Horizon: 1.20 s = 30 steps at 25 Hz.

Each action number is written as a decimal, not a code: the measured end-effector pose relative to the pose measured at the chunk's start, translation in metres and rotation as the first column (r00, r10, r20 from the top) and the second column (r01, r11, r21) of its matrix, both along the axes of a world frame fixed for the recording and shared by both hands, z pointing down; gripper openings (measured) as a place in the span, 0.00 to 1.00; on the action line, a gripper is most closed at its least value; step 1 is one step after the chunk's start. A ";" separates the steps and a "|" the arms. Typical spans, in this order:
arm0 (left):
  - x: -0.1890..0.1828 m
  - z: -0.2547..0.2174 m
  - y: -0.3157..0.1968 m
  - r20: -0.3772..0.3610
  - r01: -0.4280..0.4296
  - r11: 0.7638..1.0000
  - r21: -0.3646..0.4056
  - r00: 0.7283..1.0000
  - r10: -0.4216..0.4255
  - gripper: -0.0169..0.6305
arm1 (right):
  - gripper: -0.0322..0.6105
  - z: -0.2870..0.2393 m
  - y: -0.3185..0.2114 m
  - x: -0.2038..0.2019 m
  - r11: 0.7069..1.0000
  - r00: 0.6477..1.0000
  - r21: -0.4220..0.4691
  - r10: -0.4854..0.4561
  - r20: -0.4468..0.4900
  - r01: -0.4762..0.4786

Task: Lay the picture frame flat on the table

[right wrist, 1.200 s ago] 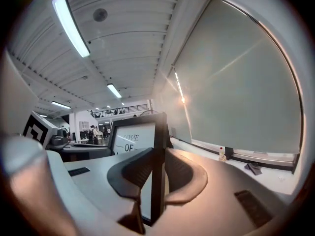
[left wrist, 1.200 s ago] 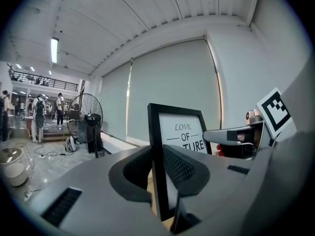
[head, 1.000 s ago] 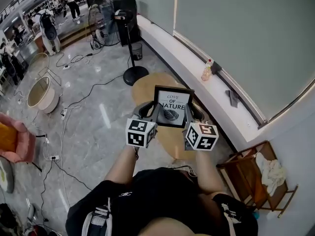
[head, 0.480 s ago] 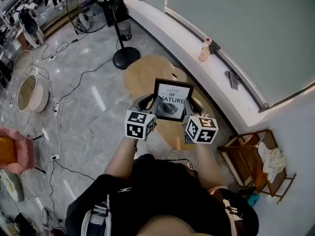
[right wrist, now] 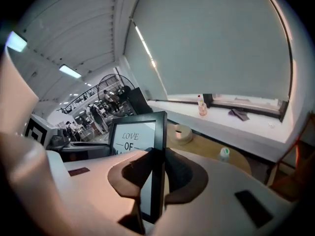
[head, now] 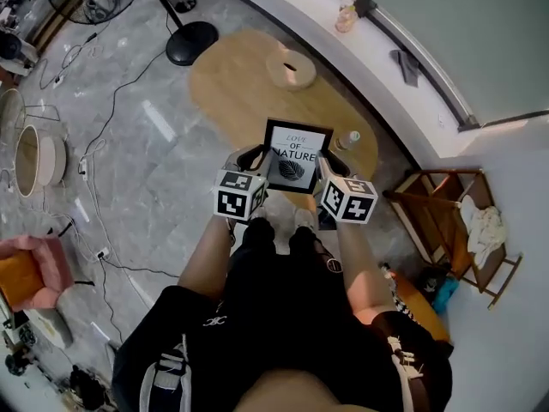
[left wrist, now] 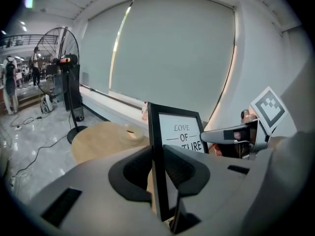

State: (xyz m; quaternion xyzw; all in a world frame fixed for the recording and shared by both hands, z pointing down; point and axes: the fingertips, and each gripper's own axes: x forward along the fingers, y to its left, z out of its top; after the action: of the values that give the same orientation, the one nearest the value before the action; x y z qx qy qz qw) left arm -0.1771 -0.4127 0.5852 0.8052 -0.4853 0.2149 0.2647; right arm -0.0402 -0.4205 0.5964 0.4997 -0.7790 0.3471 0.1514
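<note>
A black picture frame [head: 295, 155] with a white print reading "LOVE OF NATURE" is held upright in the air, over the near edge of the oval wooden table [head: 240, 84]. My left gripper [head: 255, 159] is shut on the frame's left edge [left wrist: 157, 166]. My right gripper [head: 323, 166] is shut on its right edge [right wrist: 158, 166]. In the left gripper view the right gripper's marker cube [left wrist: 268, 109] shows beyond the frame. The print faces me.
A round wooden ring-shaped object [head: 290, 67] lies on the table's far part, and a small bottle [head: 346, 139] stands at its right edge. A fan stand base [head: 190, 41], floor cables, a wooden rack [head: 446, 221] at right and a window ledge with a bottle [head: 346, 11] surround it.
The head view has tilted down, so the table and frame sit higher in the picture. The frame stays gripped upright between both grippers, now closer over the table's near edge.
</note>
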 end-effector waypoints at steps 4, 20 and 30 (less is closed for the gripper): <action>0.009 0.065 0.009 0.002 -0.039 0.992 -0.121 0.999 0.039 0.16 | 0.19 0.065 0.012 0.008 0.993 1.000 -0.112 0.021 -0.005 -0.021; 0.073 0.353 0.012 -0.061 -0.183 0.863 -0.471 0.983 0.175 0.16 | 0.19 0.352 0.036 0.071 0.876 0.990 -0.462 0.127 -0.063 -0.142; 0.111 0.470 0.015 -0.071 -0.162 0.806 -0.569 0.986 0.148 0.16 | 0.19 0.463 0.036 0.109 0.838 0.987 -0.523 0.120 -0.107 -0.158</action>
State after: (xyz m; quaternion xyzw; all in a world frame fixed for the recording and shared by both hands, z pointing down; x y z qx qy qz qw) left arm -0.0664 -0.3975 1.0556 0.7275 -0.3279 0.3624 0.4815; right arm 0.0686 -0.3844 1.0591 0.5057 -0.6091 0.5406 0.2846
